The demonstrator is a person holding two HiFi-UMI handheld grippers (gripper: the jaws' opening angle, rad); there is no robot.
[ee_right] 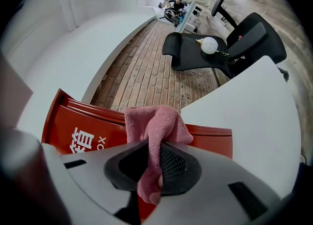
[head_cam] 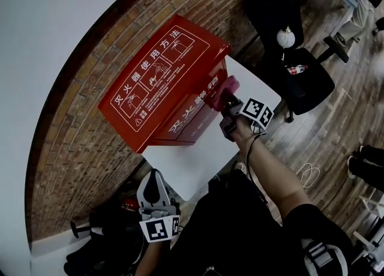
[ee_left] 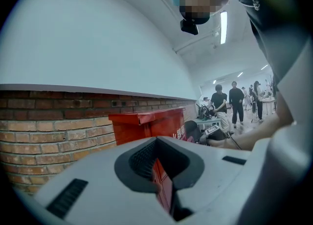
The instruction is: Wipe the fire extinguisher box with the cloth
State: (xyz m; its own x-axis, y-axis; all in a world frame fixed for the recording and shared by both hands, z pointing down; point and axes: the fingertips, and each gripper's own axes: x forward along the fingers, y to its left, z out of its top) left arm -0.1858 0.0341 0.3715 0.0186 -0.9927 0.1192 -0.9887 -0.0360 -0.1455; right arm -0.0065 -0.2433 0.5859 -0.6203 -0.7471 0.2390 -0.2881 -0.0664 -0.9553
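The right gripper (ee_right: 152, 166) holds the pink cloth (ee_right: 157, 121) tight in its fingers, against the front of the fire extinguisher box (head_cam: 157, 83). The left gripper (head_cam: 155, 180), apart from the box, has its fingers together.

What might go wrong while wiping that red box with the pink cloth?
The cloth is pinched by one narrow fold in the right gripper, so dragging may pull it out. Only its bunched end pads the contact, so the hard jaws might scrape the fire extinguisher box. The left gripper hangs away from the box, so nothing steadies it.
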